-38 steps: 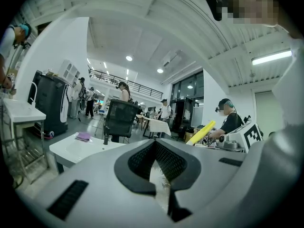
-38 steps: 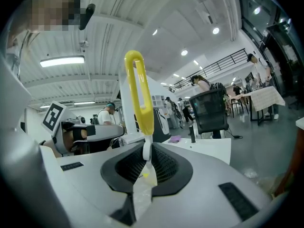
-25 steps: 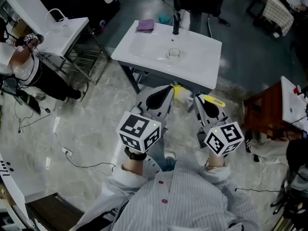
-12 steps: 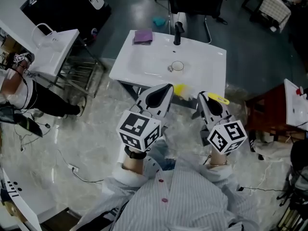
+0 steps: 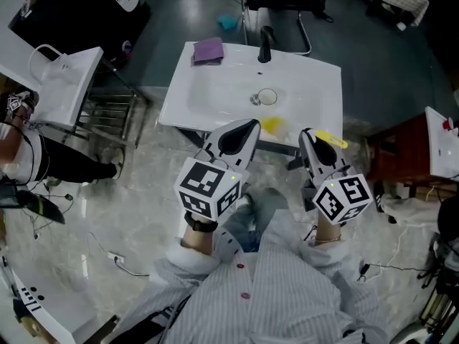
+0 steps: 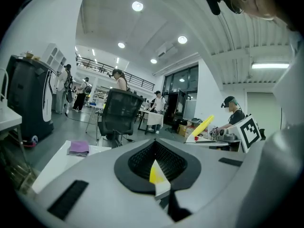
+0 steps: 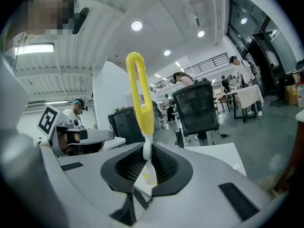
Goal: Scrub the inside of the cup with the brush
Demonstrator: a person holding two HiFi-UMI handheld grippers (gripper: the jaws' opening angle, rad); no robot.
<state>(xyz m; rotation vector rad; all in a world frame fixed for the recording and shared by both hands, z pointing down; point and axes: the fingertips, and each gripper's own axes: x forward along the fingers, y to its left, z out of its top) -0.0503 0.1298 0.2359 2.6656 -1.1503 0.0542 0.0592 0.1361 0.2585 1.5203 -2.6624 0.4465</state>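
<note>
1. A white basin tabletop (image 5: 215,99) is standing ahead of the person, with a black tap (image 5: 265,43) at its back edge and a purple cloth (image 5: 209,50) lying at its far left corner.
2. The left tongs (image 5: 252,124) and right tongs (image 5: 304,133) are reaching forward side by side, pointing almost level, with their marker cubes nearest the person's chest.
3. The right tongs are pinching the brush (image 7: 138,94) by its white neck. Its yellow looped handle is rising upright from the jaws.
4. The left tongs are pressing together on a small yellow cup (image 5: 271,125), holding it over the tabletop's front edge.
5. A second ago both tips were short of that edge. Now they are overlapping it, with both grips unchanged.
</note>
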